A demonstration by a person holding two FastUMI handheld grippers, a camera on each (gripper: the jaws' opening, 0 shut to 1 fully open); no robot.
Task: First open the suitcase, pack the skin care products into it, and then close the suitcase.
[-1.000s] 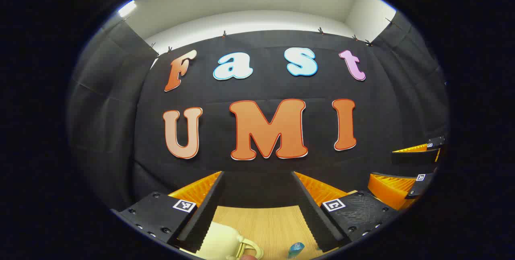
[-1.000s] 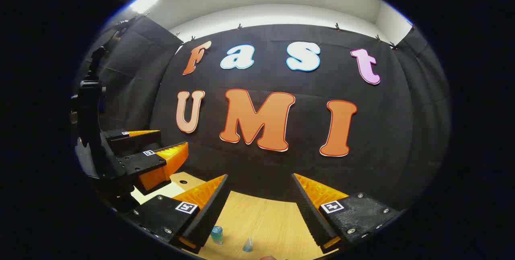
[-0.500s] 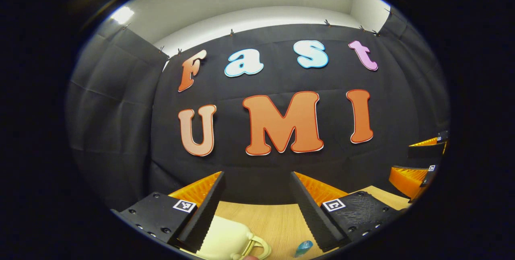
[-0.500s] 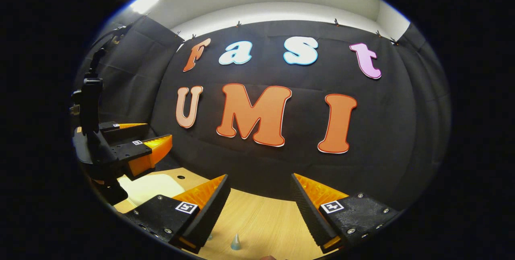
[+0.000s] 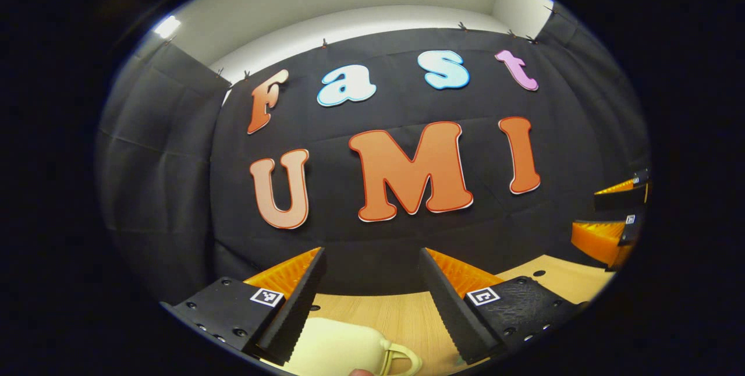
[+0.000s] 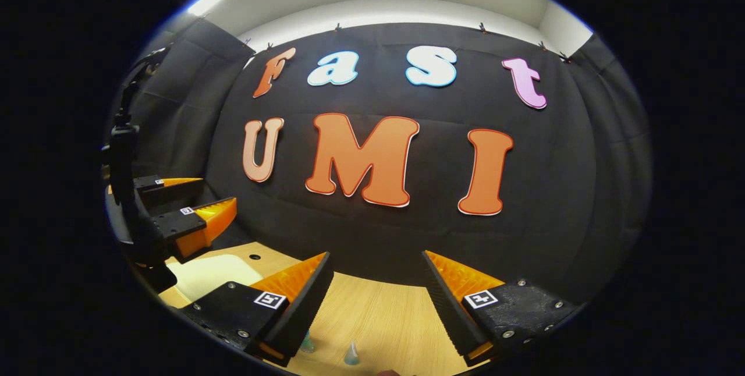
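Note:
A pale cream suitcase (image 5: 337, 353) with a looped handle (image 5: 401, 359) lies shut on the wooden table, low in the left gripper view under my left gripper (image 5: 369, 294), which stands open with nothing in it. The same suitcase (image 6: 212, 274) lies at lower left in the right gripper view, below the left gripper (image 6: 198, 204). My right gripper (image 6: 375, 300) is open and holds nothing, well above the table. Two small bluish skin care bottles (image 6: 351, 354) (image 6: 307, 344) stand on the table below it. The right gripper (image 5: 611, 213) sits at the far right edge of the left gripper view.
The light wooden table (image 6: 372, 318) runs up to the black cloth wall (image 6: 559, 190) close behind. Small round holes (image 5: 534, 273) dot the tabletop near the back edge.
Both views have tilted and shifted a little. More of the suitcase has come into the left gripper view and the blue bottle has slid out of it. Both grippers stay open.

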